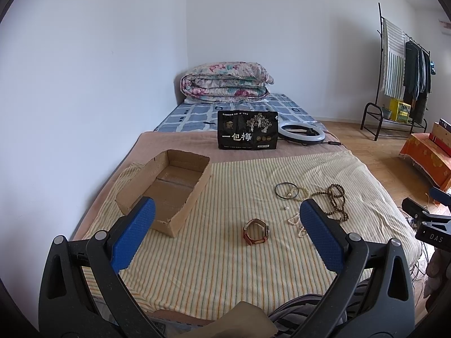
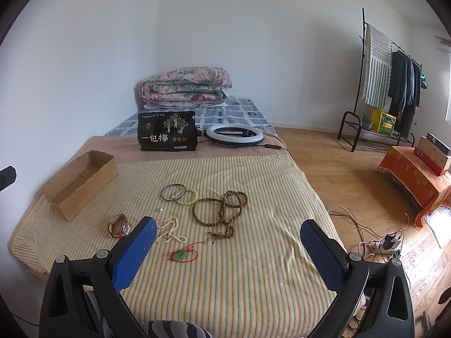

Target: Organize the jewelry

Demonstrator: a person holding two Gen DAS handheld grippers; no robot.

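Both claws, left (image 1: 227, 235) and right (image 2: 228, 246), hung spread and empty above the bed, the watch (image 1: 256, 231) just ahead of the left, beads (image 2: 222, 211) beyond the right, and the box (image 1: 166, 188) farther left, apparently waiting as their destination.

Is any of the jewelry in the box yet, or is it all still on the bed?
Nothing is put away yet. The cardboard box looks empty. Both claws, left and right, are open and hold nothing. Left to move from the striped cloth: the watch, brown beads, pearl strand, dark bangle, pale bead bracelet and red-string charm.
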